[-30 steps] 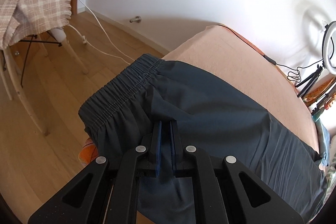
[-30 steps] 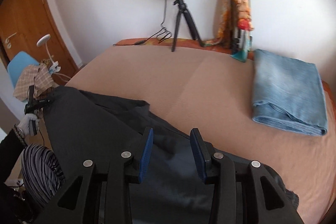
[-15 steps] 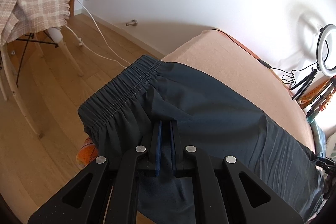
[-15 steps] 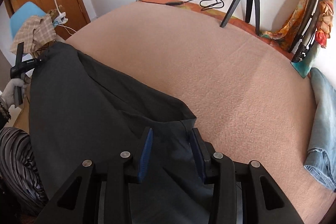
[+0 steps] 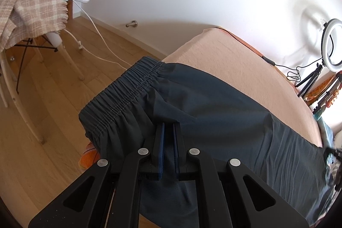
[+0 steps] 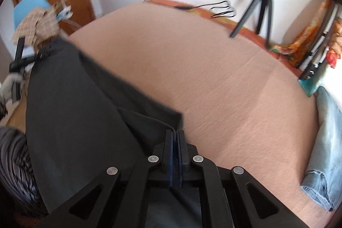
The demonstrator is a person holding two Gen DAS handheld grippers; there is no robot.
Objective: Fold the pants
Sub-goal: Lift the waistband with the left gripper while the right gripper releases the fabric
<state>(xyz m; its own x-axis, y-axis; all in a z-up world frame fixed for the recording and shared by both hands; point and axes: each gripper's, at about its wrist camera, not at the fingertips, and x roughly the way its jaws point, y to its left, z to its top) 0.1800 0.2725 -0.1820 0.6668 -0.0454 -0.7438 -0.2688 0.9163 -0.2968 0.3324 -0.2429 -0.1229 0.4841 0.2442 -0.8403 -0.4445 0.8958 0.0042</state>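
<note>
Right wrist: right gripper pinches pants hem beside bare bed.

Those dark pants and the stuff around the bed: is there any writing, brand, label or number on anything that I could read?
No readable text in either view.
Dark pants: plain cloth, no label or print showing.
Folded jeans: no tag visible.
Ring light and its tripod: no marking legible.
Patterned orange cloth by the wall: colours only, too blurred to tell any lettering.
Both claws: bare black plastic, no marks.
</note>
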